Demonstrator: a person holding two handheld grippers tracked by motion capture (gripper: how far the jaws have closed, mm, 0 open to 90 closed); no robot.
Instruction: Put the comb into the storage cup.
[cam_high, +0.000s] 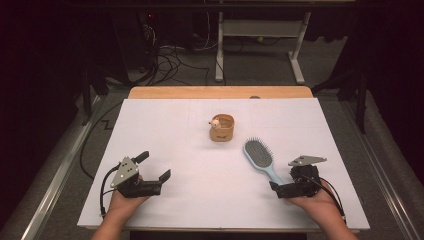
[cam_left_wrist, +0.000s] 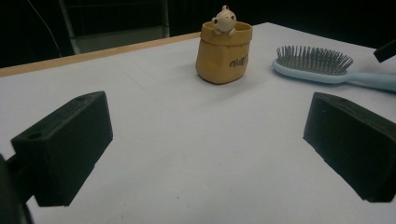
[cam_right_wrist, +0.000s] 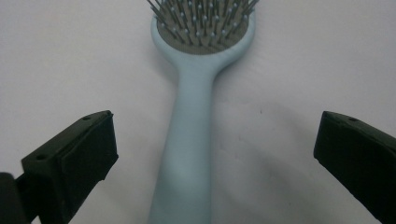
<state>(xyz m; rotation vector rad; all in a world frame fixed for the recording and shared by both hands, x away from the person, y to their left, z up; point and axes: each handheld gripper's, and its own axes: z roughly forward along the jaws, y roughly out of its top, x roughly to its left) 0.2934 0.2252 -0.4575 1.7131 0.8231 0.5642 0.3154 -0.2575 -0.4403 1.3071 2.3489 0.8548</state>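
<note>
The right hand-held gripper (cam_high: 283, 187) sits w/ jaws spread wide, empty, straddling the handle end of the light-blue hairbrush (cam_high: 262, 159), which lies bristles-up on the white worktop (cam_high: 165, 130), right of centre, head pointing away toward the small yellow bag-shaped pot (cam_high: 222, 128). In the right gripper view the hairbrush (cam_right_wrist: 184, 154) handle runs straight up the middle btwn the two jaws, so approach is already lined up. Likely step: grasp the handle. To do it well, the person should drop the jaws level w/ the handle's sides, close on the thicker lower part rather than the narrow neck, and keep the pads square so the smooth plastic doesn't twist or squirt out. The left hand-held gripper (cam_high: 154, 167) is also open and holds nothing, resting near the front-left, well apart from the brush. Room: plenty of bare worktop btwn the two grippers and to the left; the pot, w/ a little figure peeking over its rim, stands near the brush head, so a lift should go up first, not forward. The right and front edges are near the right hand.
</note>
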